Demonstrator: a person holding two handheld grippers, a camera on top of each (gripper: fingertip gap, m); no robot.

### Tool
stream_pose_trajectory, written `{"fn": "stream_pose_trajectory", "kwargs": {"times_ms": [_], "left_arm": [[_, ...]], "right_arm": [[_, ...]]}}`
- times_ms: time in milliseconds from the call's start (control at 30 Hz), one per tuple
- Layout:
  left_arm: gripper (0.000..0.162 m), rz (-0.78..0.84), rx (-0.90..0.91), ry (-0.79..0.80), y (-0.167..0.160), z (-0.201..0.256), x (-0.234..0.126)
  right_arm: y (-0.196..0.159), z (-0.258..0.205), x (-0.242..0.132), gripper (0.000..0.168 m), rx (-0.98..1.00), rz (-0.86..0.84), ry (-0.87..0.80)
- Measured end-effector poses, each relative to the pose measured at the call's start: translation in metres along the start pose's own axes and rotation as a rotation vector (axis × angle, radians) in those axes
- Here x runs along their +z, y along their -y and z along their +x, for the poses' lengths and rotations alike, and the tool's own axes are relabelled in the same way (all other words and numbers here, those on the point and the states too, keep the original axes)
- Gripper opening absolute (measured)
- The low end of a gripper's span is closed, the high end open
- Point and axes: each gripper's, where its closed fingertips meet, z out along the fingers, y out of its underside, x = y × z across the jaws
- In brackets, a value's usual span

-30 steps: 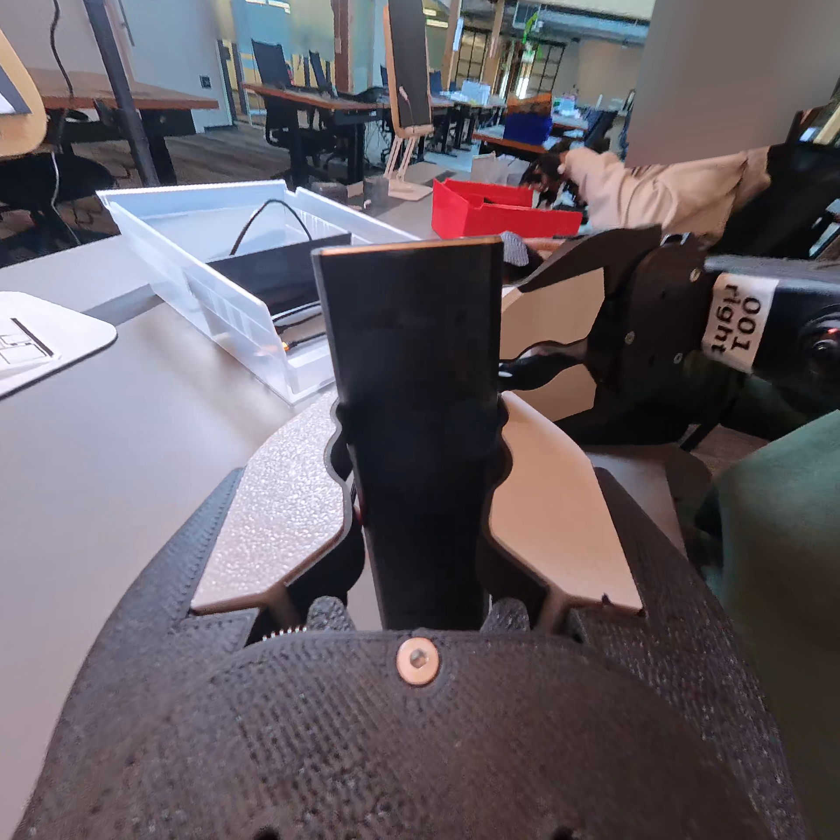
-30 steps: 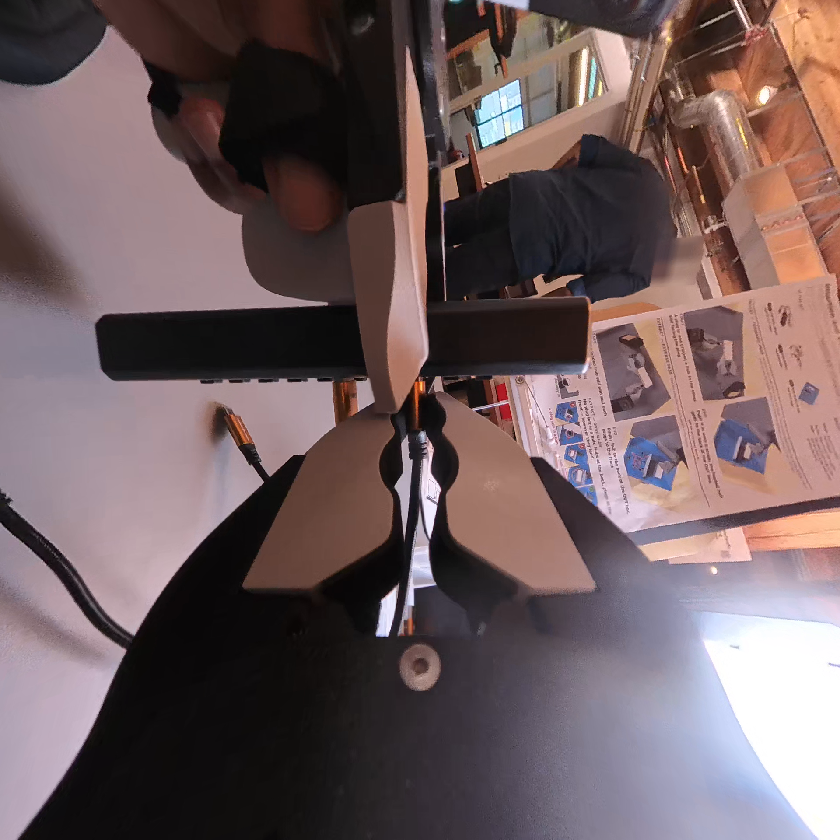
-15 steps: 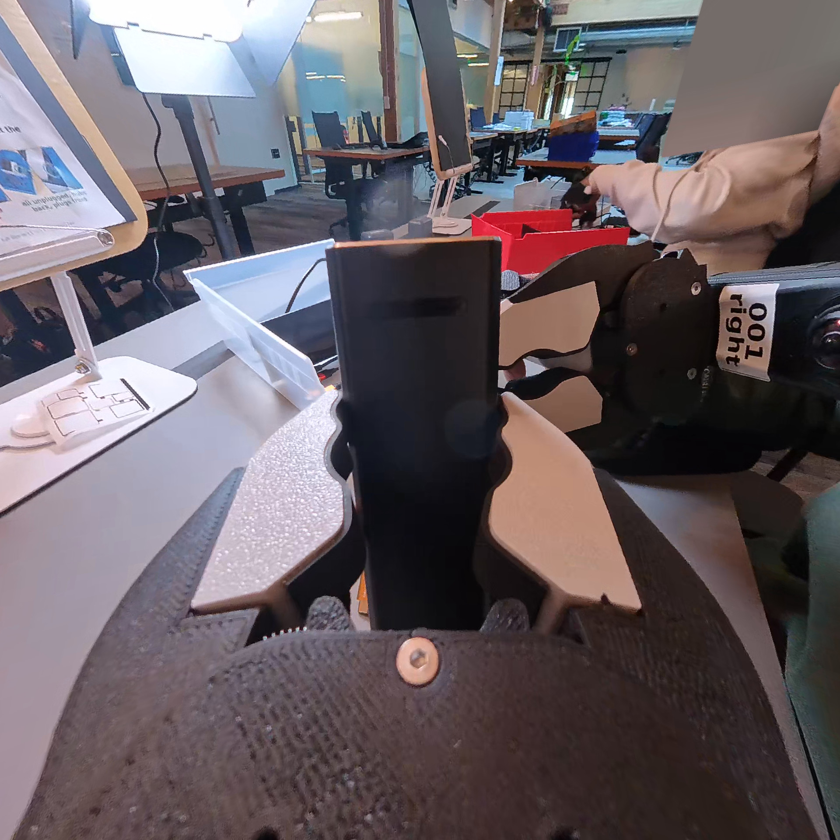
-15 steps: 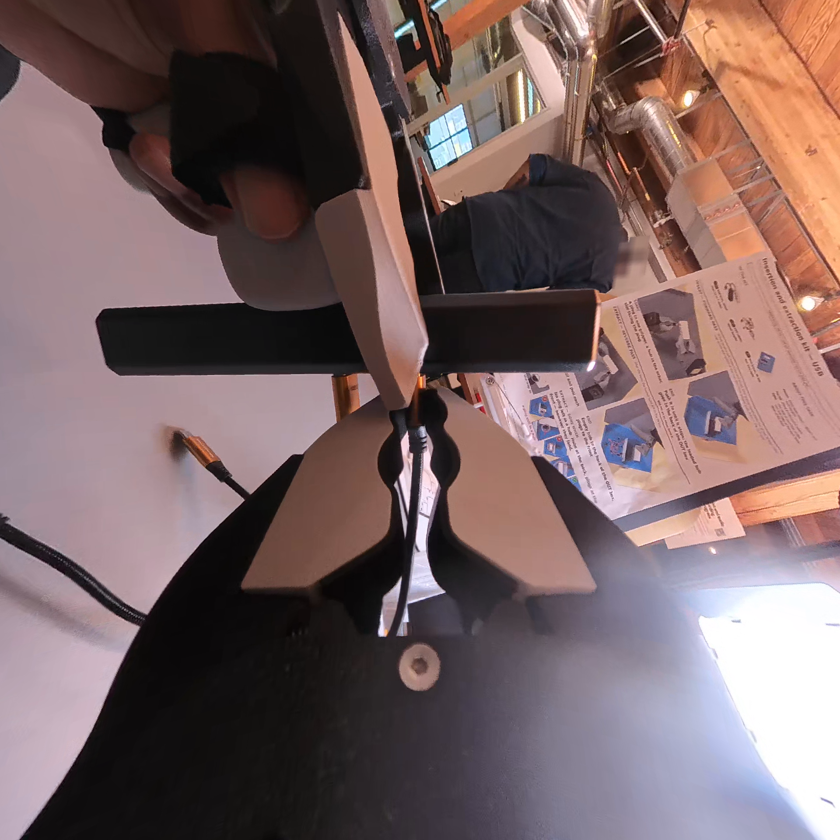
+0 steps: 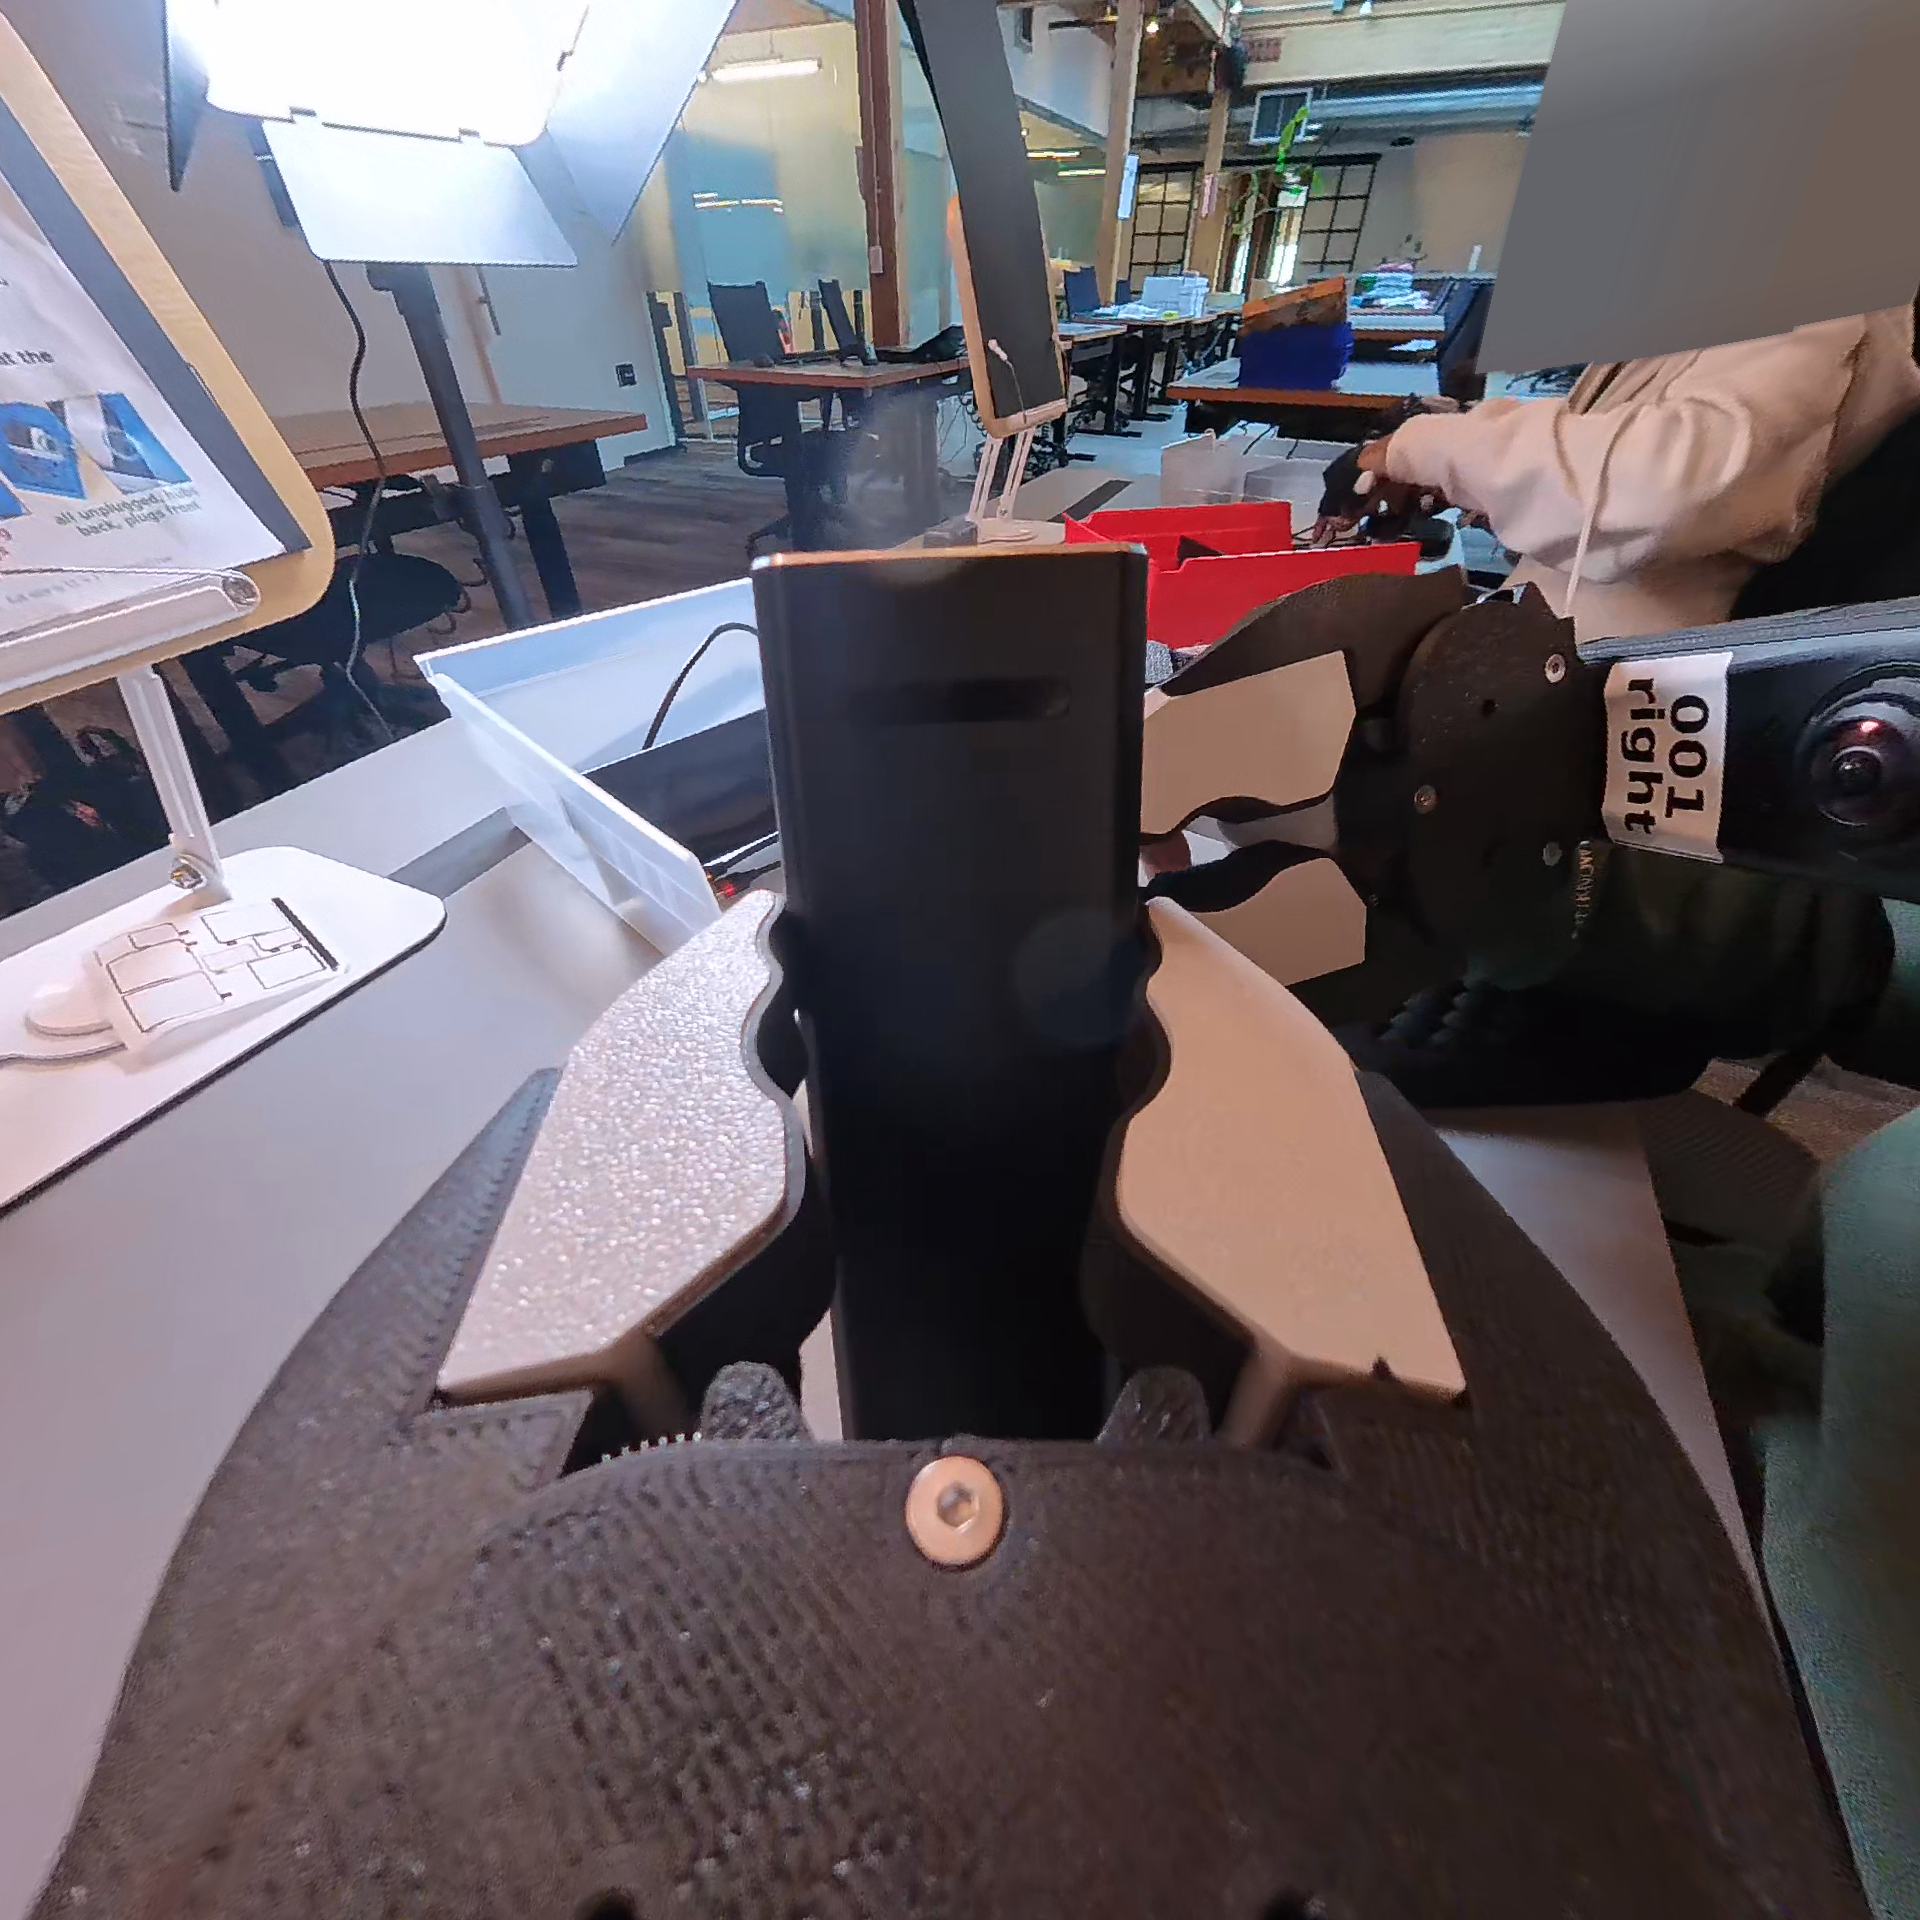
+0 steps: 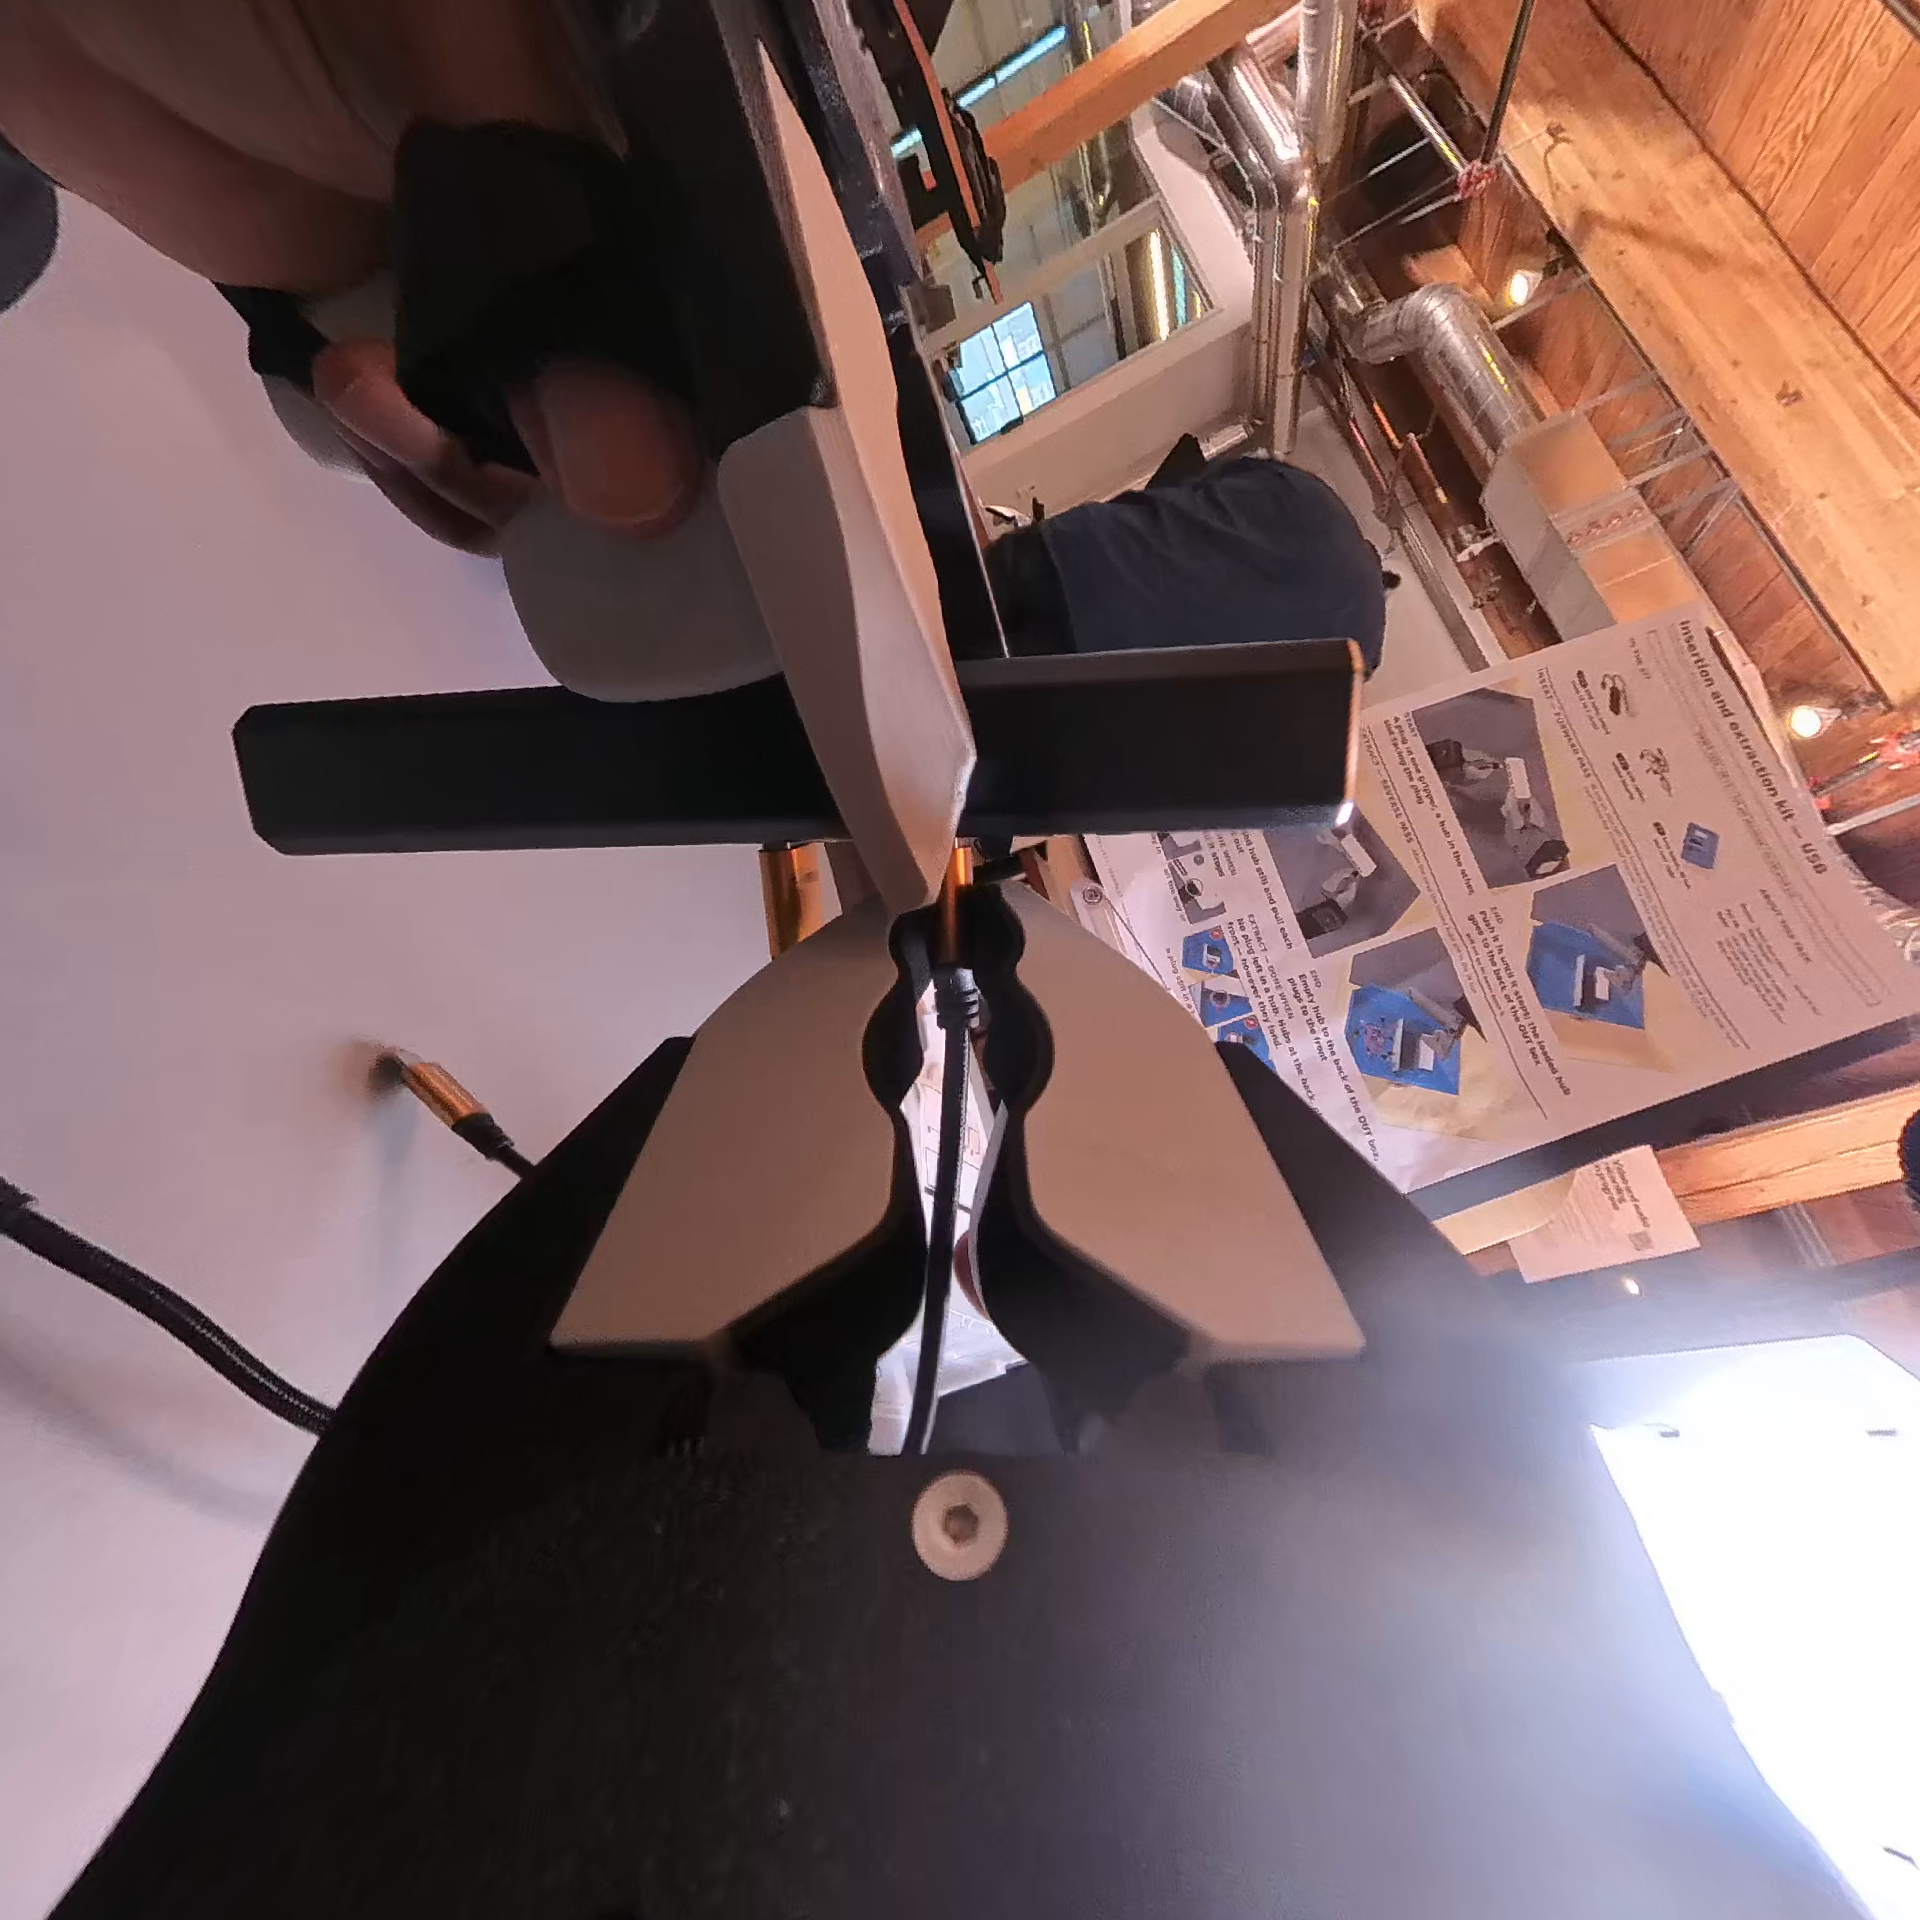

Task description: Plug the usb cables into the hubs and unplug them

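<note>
My left gripper (image 5: 961, 935) is shut on a long black USB hub (image 5: 945, 831) and holds it upright above the grey table. In the right wrist view the hub (image 6: 520, 769) lies crosswise, with a left finger (image 6: 862, 623) over its middle. My right gripper (image 6: 951, 909) is shut on an orange USB plug (image 6: 953, 894) with a thin black cable; the plug tip meets the hub's port edge. Another orange plug (image 6: 790, 894) stands at that edge beside it. In the left wrist view the right gripper (image 5: 1174, 821) sits against the hub's right side.
A loose orange plug (image 6: 436, 1091) and a thick braided black cable (image 6: 156, 1299) lie on the table. A clear white bin (image 5: 582, 790) with cables, a red bin (image 5: 1247, 582) and an instruction sheet on a white stand (image 5: 208, 956) stand behind. A person's sleeve (image 5: 1610, 457) is at the back right. The tips of both grippers are at nearly the same place.
The left gripper has tilted up with the hub, so more of the room shows. The right gripper has kept its plug against the hub's port edge, shifting slightly with it.
</note>
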Motion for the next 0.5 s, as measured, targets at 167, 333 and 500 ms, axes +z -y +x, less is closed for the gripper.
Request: {"fn": "stream_pose_trajectory", "kwargs": {"times_ms": [167,333,500], "left_arm": [[0.060,-0.005,-0.014,-0.023,-0.0018,0.0009,0.0007],[0.060,-0.007,-0.054,-0.055,-0.0039,0.0018,0.0014],[0.061,-0.025,-0.058,-0.100,-0.0048,0.0031,0.0005]], "right_arm": [[-0.0010,-0.0010,-0.0012,0.010,0.005,-0.001,0.009],[-0.0020,-0.0021,-0.0027,0.010,-0.001,0.004,0.017],[0.0006,-0.0030,-0.0026,0.010,0.034,0.020,0.048]]}}
